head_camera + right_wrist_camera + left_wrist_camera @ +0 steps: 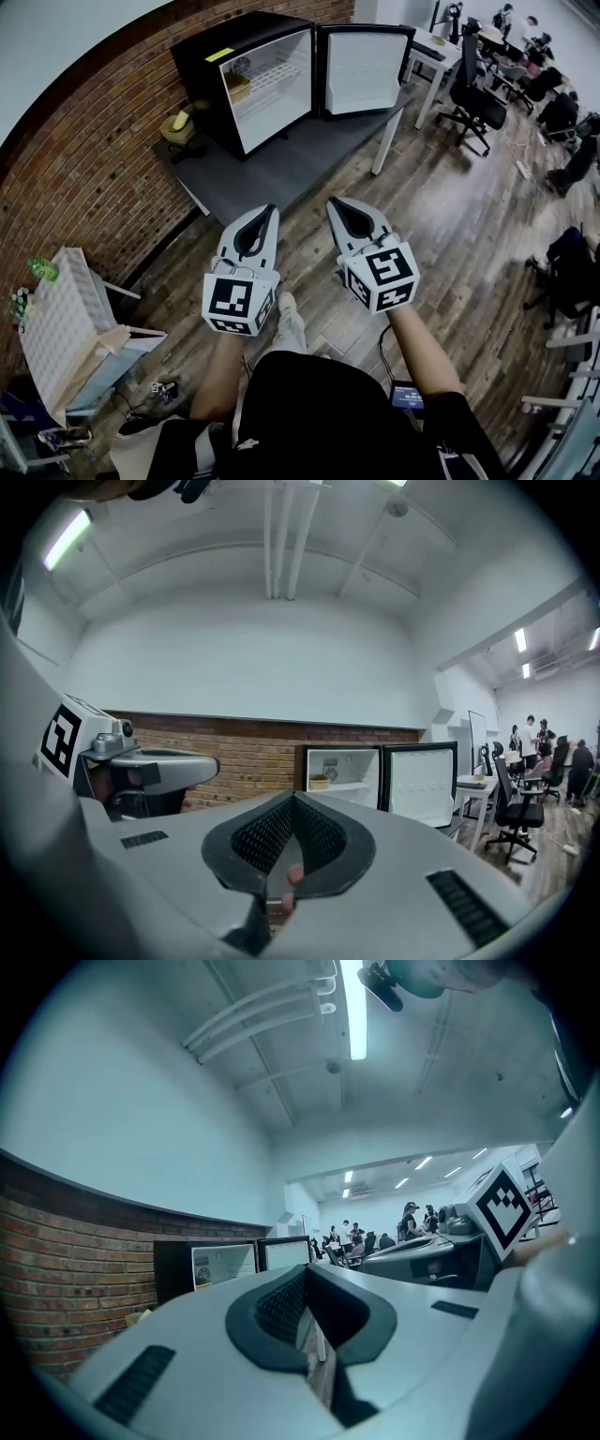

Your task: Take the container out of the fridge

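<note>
The container (237, 86) sits on the upper shelf of the open fridge (244, 37), at about eleven o'clock from the person and well apart from both tools. The door (361, 70) hangs wide at one o'clock, leaving the way in free. The left gripper (271, 210) and right gripper (332, 202) point toward the fridge, jaws together on nothing, probably because the reach is not yet begun.

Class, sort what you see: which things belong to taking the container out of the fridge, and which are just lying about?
Belongs to the job: fridge; its open door; container on the fridge shelf; left gripper and right gripper, both with jaws together and holding nothing.

Just lying about: white desk; office chair; white rack.
</note>
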The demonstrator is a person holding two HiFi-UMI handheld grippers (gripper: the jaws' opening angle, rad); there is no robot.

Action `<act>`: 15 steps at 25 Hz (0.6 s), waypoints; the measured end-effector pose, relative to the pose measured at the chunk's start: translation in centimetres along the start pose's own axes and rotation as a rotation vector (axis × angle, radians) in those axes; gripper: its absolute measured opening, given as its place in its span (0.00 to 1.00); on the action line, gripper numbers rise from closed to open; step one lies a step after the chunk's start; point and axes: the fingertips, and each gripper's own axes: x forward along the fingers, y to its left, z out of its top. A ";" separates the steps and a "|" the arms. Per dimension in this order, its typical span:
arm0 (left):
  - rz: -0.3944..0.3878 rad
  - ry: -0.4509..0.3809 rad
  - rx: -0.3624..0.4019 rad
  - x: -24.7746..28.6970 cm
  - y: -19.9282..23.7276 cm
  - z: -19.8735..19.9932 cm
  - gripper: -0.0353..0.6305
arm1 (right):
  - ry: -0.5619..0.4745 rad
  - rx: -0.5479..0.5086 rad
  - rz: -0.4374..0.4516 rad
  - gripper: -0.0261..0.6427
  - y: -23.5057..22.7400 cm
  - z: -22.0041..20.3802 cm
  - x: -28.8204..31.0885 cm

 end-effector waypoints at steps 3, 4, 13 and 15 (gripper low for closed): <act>0.000 0.000 -0.003 1.5 0.9 -0.3 0.07 | 0.004 -0.002 0.000 0.10 -1.0 -0.1 1.5; 0.000 0.001 -0.003 2.0 1.3 -0.5 0.07 | 0.004 0.000 0.000 0.10 -1.3 -0.1 2.0; -0.007 0.004 -0.009 7.9 5.8 -1.7 0.07 | 0.019 0.002 0.005 0.10 -4.4 0.0 8.7; -0.011 0.009 -0.012 9.3 7.0 -2.0 0.07 | 0.023 0.008 0.003 0.10 -5.2 0.1 10.5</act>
